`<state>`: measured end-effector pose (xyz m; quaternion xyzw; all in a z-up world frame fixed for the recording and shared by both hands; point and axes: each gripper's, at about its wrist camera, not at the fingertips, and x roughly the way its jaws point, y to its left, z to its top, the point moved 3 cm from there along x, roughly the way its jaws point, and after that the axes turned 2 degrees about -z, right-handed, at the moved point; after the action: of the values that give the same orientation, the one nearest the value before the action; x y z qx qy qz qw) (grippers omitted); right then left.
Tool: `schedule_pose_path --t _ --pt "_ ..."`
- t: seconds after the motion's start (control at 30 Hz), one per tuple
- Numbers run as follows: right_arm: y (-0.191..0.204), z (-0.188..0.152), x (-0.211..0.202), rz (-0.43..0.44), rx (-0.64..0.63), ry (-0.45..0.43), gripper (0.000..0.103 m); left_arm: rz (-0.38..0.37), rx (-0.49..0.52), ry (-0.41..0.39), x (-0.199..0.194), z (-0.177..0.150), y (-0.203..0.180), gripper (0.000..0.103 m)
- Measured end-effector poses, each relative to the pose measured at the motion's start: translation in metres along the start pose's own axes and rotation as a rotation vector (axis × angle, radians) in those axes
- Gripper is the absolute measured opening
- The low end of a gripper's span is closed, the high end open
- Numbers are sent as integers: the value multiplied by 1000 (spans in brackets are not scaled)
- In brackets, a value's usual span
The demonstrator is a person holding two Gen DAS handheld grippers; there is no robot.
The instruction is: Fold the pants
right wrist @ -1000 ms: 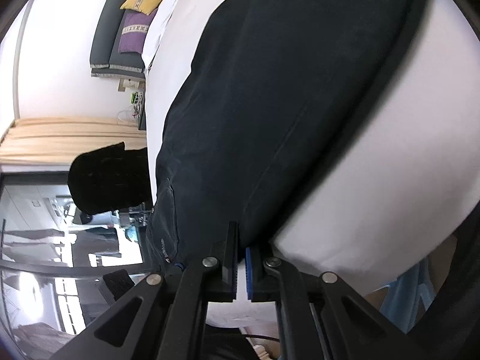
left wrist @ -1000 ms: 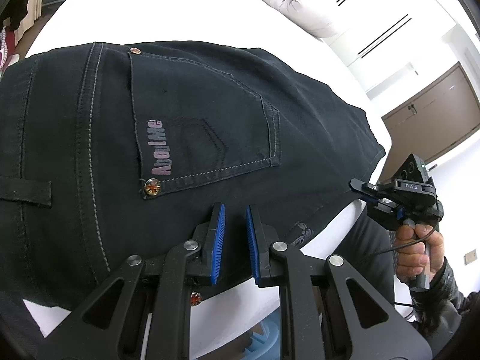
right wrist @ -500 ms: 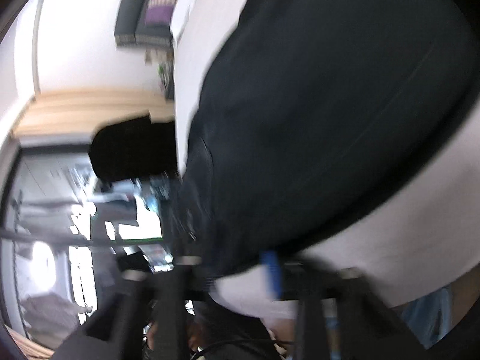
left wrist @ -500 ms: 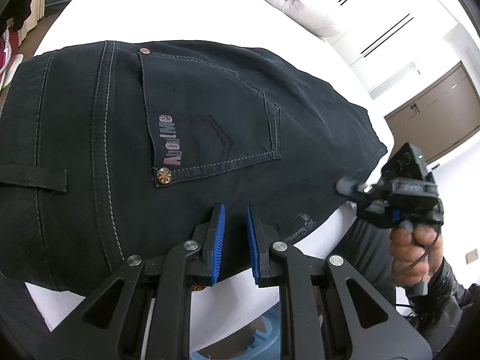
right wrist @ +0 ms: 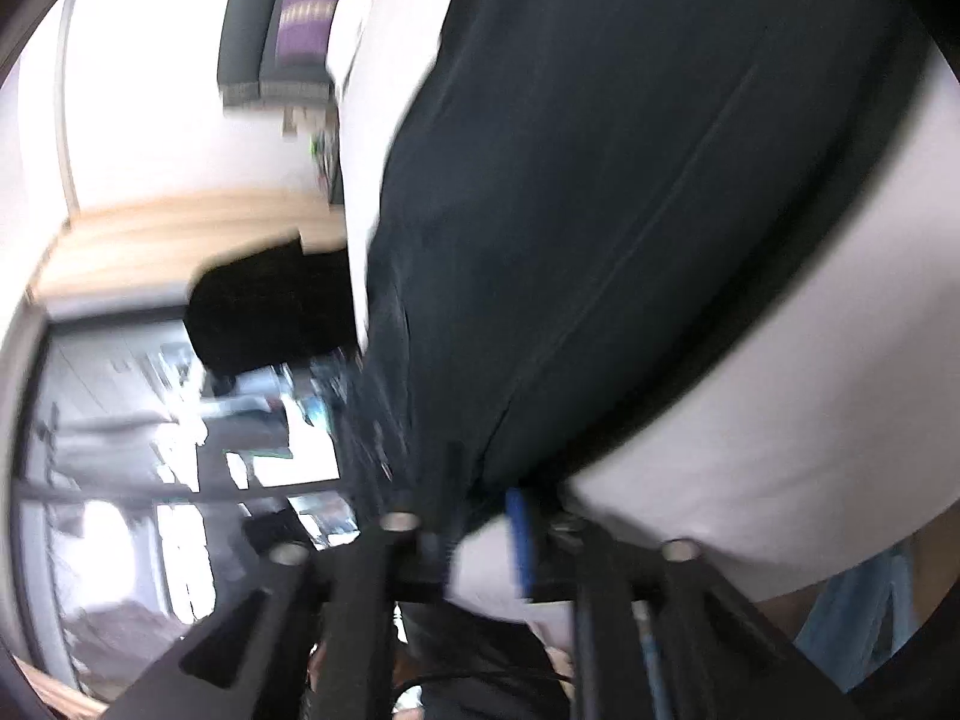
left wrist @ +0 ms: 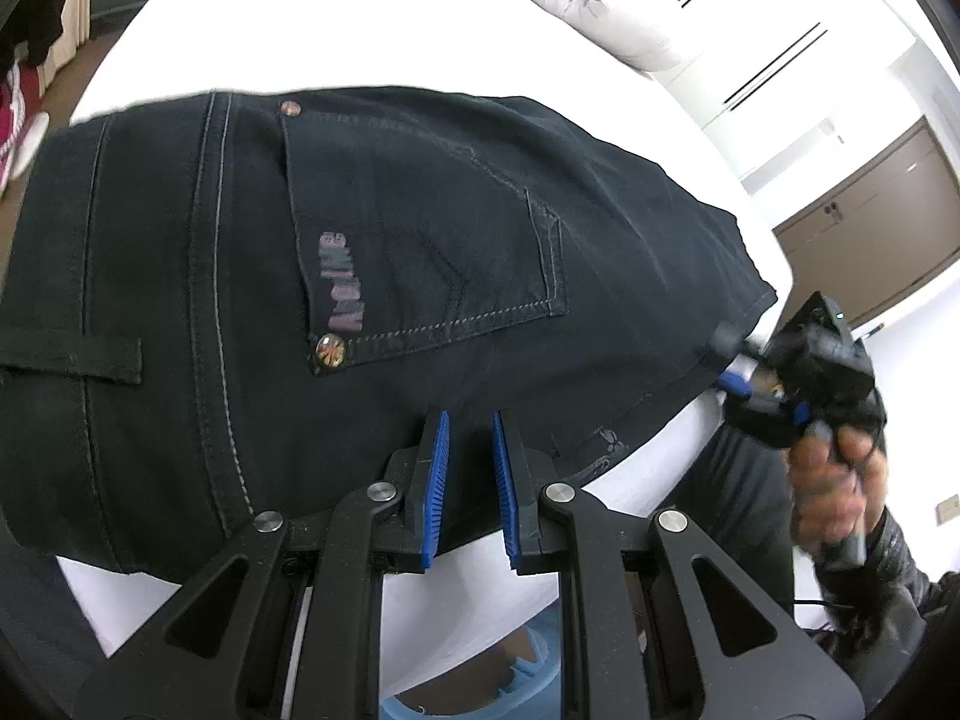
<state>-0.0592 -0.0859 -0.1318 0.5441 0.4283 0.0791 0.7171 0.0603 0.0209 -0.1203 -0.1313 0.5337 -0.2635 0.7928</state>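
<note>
Hold the left hand-held gripper (left wrist: 468, 420) low over the near edge of the pants (left wrist: 420, 210), by the seat. Clenched almost to a slit there, with nothing seen pinched. Best opened before reaching for cloth, then closed on every layer at the edge, not on the top one alone. Further right, take the end corner squarely with the right hand-held gripper (left wrist: 729, 360), carried in a hand (left wrist: 834, 480). Has just been opening its jaws and now stands released, the corner seemingly between the tips, though too blurred in its own view to call touched. Probably a fresh grasp for the next fold. Bite deep enough to stop the thick hem slipping, lift both ends together and level, and carry the right end over toward the waist to bring edge onto edge.

Pants flat on the white bed (left wrist: 300, 30), back side up, waist at the left, near edge close to the bed's side. Black denim with pale stitching. A belt loop (left wrist: 72, 360) far left, then a back pocket (left wrist: 450, 240) with a worn pink word and a metal rivet (left wrist: 329, 351) at its corner. Only one pocket in sight, so probably already doubled leg on leg
</note>
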Motion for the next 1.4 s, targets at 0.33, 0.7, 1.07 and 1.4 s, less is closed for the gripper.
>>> schedule_pose_path --t 0.33,0.7,1.07,1.4 --pt "-58 55 -81 -48 139 -255 0 30 37 29 25 22 -18 15" --pt "-48 50 -105 -118 87 -255 15 34 58 2 9 30 -21 15" --pt "91 62 0 -153 -301 -21 9 39 91 -46 36 105 -23 15" --pt "89 84 168 -93 -201 223 10 24 -38 -31 49 94 25 15"
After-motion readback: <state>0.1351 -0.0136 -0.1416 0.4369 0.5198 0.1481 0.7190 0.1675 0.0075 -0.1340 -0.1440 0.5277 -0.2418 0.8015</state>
